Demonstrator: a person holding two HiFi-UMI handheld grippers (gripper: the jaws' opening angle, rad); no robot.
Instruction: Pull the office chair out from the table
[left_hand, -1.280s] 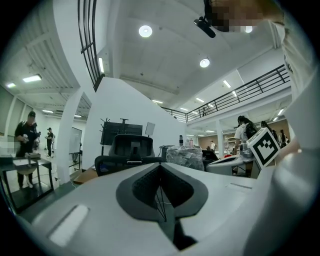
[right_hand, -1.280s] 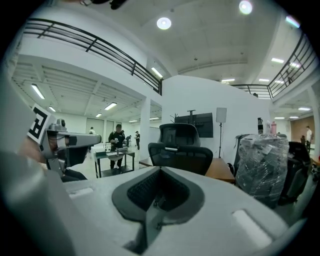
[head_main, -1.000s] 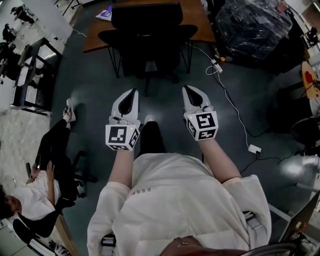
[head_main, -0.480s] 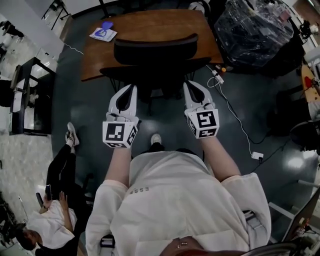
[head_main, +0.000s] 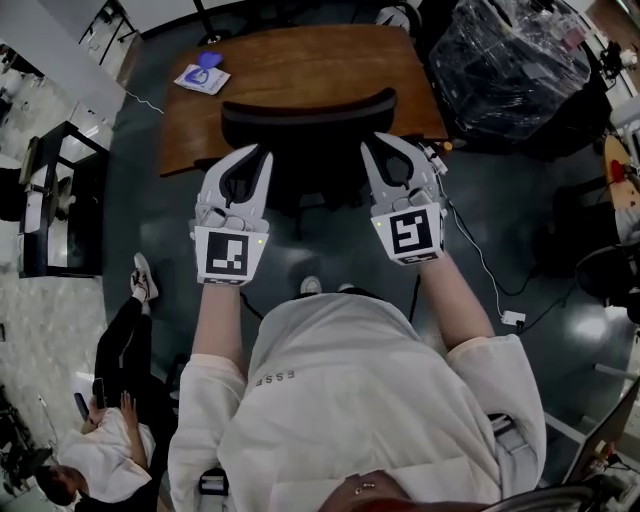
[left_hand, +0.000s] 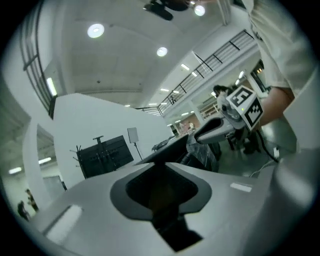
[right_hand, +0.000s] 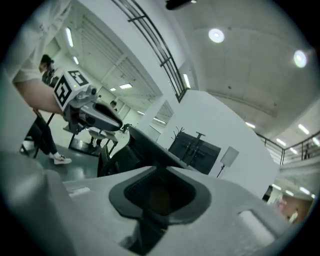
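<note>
Office chair (head_main: 308, 108) sits tucked against the wooden table (head_main: 300, 58), seat under the tabletop and facing away from you. Its curved black backrest runs left to right along the table's near edge. Your left gripper (head_main: 258, 156) and right gripper (head_main: 376, 146) point at the backrest's two ends (one on each side). Both pairs of jaws are opening from nearly closed, with nothing between them. A blue-and-white booklet (head_main: 198, 76) lies on the tabletop's far left corner.

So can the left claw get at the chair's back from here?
Probably yes. The left claw sits right by the left end of the chair back, with nothing in the way. Its jaws are opening, with nothing between them.
</note>
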